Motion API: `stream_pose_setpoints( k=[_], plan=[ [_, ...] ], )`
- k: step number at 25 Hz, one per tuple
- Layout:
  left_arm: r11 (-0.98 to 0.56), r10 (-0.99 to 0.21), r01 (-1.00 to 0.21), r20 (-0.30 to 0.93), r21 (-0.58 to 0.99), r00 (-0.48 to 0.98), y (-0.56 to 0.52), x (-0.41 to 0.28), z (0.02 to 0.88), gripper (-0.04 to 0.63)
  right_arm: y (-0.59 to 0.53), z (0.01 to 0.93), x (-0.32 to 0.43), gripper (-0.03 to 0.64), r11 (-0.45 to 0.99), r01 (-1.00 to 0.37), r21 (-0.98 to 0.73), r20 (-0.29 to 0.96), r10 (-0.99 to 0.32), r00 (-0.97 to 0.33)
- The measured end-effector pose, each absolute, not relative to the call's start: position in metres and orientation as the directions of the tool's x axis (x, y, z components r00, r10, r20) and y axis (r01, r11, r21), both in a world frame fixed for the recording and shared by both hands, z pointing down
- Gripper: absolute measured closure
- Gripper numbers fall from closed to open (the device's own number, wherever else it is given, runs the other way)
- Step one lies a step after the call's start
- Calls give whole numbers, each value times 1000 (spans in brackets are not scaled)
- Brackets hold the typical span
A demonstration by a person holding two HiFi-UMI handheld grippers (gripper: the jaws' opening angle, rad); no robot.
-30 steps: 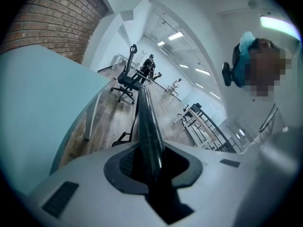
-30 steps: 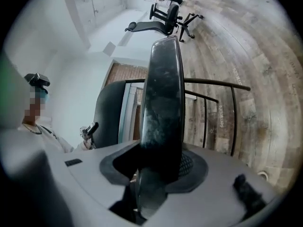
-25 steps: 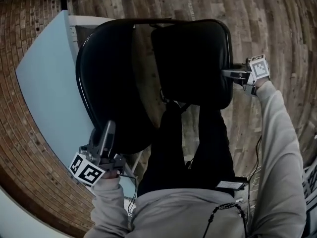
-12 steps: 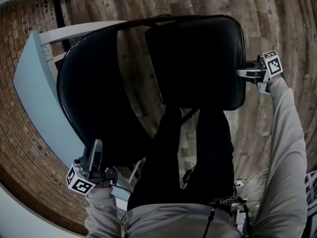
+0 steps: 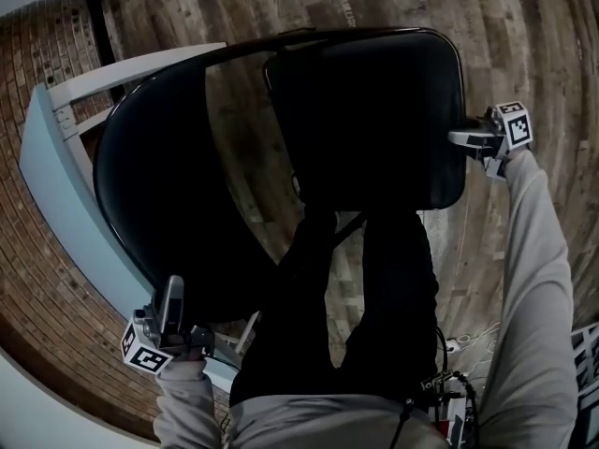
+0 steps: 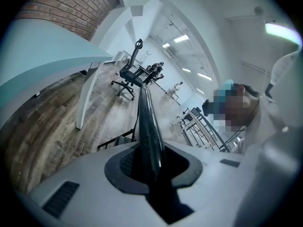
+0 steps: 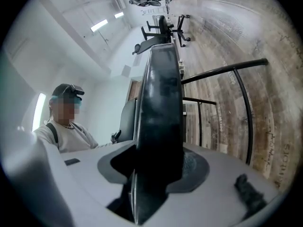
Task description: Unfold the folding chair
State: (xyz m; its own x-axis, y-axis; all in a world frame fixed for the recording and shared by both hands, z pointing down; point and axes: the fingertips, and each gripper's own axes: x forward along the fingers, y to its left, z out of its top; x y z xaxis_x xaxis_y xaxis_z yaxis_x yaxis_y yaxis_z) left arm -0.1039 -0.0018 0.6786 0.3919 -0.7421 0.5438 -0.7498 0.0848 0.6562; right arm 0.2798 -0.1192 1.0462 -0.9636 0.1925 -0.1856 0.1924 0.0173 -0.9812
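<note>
Your folding chair's seat pad [image 5: 374, 110] is black and smooth with a vinyl-like gloss. Along its edge in the right gripper view it throws back blurred reflections. The backrest [image 5: 159, 204] has the same dark sheen, and its rim shines like lacquer in the left gripper view. The frame tube [image 7: 247, 126] looks like black painted metal, smooth and slightly glossy. The shell of your left tongs [image 5: 172, 299] is pale grey matt plastic. The floor [image 5: 524, 45] is grey-brown wood-look planking, weathered in pattern and low in sheen. The wall [image 5: 37, 279] is rough red brick. The surface [image 5: 56, 195] is pale blue, smooth and matt. Your sleeve [image 5: 533, 279] is soft grey cloth.
</note>
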Motion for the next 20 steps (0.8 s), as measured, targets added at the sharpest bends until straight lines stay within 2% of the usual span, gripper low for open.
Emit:
stream_pose_setpoints(
  k=[5,7,8,9,11,13,16,20],
  plan=[
    [87,-740,-754,548,651,389,-4,-101,679,509,-121,1048,280,426,27,139,-990,-134,137,-981],
    [85,-741,-755,548,650,389,-4,-100,678,508,-123,1051,280,401,53,63,-997,-57,101,-993],
    [81,-736,-759,553,646,391,-3,-100,679,506,-124,1052,283,363,66,5,-998,1,79,-997],
    [74,-724,-770,565,634,396,-1,-99,679,492,-124,1053,288,338,77,-60,-995,65,55,-996],
    [47,-674,-816,621,576,400,5,-100,680,335,-121,1056,305,319,84,-194,-977,195,6,-981],
    [-9,-615,-877,689,480,383,12,-106,677,248,-114,1061,325,290,88,-322,-943,320,-30,-947],
    [-60,-589,-918,729,391,349,21,-120,656,238,-93,1044,340,290,165,-450,-878,450,-42,-892],
    [-94,-635,-920,688,381,350,14,-144,618,238,-68,976,331,290,265,-527,-807,526,-81,-847]
  ],
)
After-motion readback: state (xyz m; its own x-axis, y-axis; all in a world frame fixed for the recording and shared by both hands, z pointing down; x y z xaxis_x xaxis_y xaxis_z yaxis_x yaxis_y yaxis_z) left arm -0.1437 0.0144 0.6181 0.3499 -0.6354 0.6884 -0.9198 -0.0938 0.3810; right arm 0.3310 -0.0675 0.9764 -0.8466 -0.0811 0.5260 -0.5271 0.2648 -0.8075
